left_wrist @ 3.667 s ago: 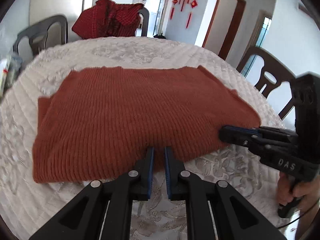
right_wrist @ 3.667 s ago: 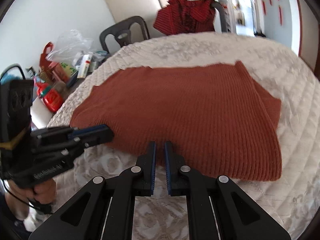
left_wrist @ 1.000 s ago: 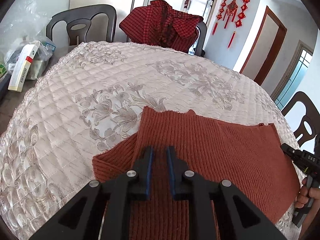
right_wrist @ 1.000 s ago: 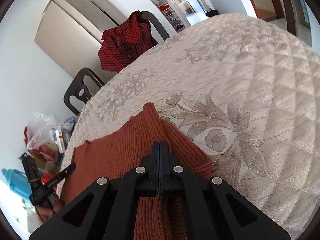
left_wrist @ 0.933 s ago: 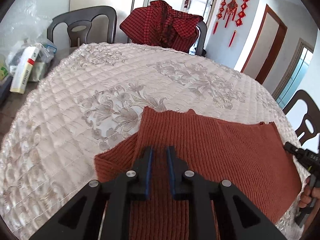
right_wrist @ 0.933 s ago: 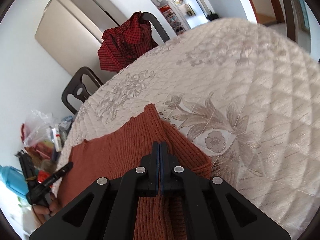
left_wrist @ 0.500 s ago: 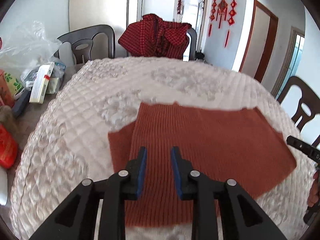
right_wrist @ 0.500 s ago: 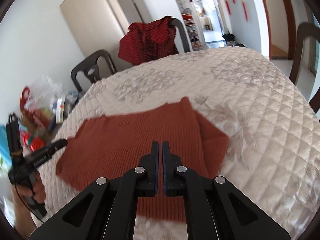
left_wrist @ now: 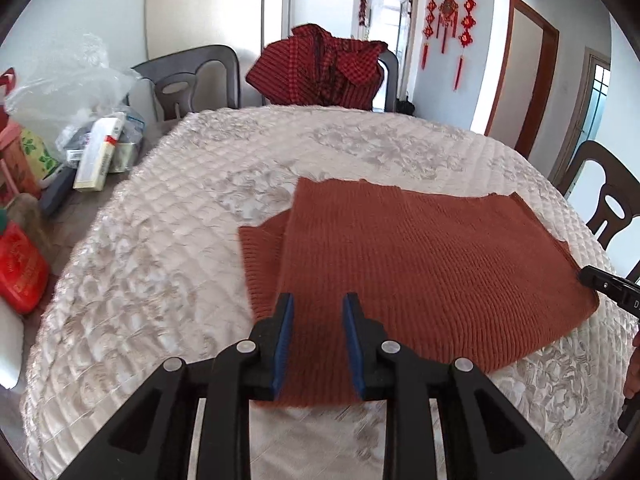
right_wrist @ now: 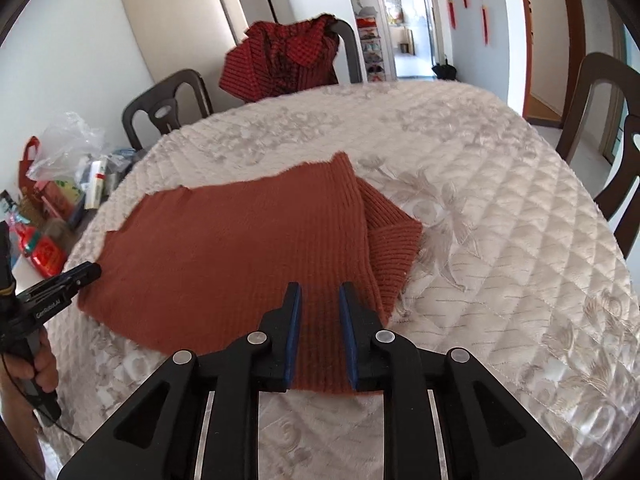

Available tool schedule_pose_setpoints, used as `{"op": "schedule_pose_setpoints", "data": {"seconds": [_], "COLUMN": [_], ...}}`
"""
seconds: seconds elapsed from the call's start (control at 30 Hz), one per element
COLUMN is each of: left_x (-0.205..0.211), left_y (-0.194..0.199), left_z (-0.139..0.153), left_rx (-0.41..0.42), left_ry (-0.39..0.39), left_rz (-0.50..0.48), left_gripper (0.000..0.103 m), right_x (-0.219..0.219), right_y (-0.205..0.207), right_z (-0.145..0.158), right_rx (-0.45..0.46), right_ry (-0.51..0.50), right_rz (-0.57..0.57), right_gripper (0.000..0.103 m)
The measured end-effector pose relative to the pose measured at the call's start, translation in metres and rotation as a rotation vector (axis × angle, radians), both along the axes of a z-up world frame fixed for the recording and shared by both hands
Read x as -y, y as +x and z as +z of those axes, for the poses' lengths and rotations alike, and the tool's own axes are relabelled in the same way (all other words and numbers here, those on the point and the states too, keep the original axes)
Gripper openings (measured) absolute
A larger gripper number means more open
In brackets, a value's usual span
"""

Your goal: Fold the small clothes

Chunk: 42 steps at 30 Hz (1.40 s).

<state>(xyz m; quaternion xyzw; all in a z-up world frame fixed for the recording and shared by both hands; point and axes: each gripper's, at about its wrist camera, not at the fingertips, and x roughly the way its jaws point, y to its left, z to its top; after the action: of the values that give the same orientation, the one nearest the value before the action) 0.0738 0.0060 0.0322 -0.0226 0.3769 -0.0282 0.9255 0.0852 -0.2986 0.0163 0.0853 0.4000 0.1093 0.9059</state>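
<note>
A rust-red ribbed knit garment (left_wrist: 420,264) lies folded flat on the quilted table, one sleeve edge sticking out at its left side; it also shows in the right wrist view (right_wrist: 240,248), with a sleeve edge out at its right. My left gripper (left_wrist: 318,300) is open and empty, hovering over the garment's near left edge. My right gripper (right_wrist: 319,290) is open and empty above the near right edge. Each gripper's tip shows at the far side of the other's view.
The round table wears a cream quilted cloth (left_wrist: 168,264). A red checked garment (left_wrist: 320,70) hangs over a far chair. Dark chairs (right_wrist: 604,128) ring the table. Bags, boxes and a red packet (left_wrist: 20,268) crowd the left side.
Both grippers have opened, let go of the garment and pulled back and up from it. The garment now lies folded in half, nearer the table's front edge.
</note>
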Motion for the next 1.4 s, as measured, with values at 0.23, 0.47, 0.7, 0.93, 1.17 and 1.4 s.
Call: {"op": "schedule_pose_setpoints", "data": {"seconds": [0.23,0.47,0.7,0.93,1.17,1.4], "left_x": [-0.026,-0.028,-0.038,-0.025,-0.029,-0.035], "left_y": [-0.009,-0.013,-0.027,-0.019,-0.011,-0.023], "left_z": [-0.017,-0.017,-0.002,-0.008,-0.024,0.000], "left_rx": [-0.052,-0.059,-0.019,-0.041,-0.085,-0.029], "left_ry": [-0.036,-0.066,-0.079,-0.127,-0.158,-0.160], "left_rz": [0.036,0.039,0.060,-0.016,-0.005,0.018], "left_gripper": [0.027,0.027,0.027,0.027,0.025,0.025], "right_x": [0.011,0.015,0.019,0.016,0.023,0.010], "right_y": [-0.011,-0.011,-0.025,-0.020,-0.017,-0.021], "right_z": [-0.011,-0.009,0.001,-0.010,-0.020,-0.001], "right_rx": [-0.025,-0.020,0.018,-0.017,-0.041,-0.018], "right_ry": [0.025,0.021,0.032,0.013,0.037,0.034], "right_rz": [-0.037,-0.053,-0.069,-0.070,-0.095,-0.061], "right_gripper": [0.019,0.008,0.008,0.008,0.000,0.002]}}
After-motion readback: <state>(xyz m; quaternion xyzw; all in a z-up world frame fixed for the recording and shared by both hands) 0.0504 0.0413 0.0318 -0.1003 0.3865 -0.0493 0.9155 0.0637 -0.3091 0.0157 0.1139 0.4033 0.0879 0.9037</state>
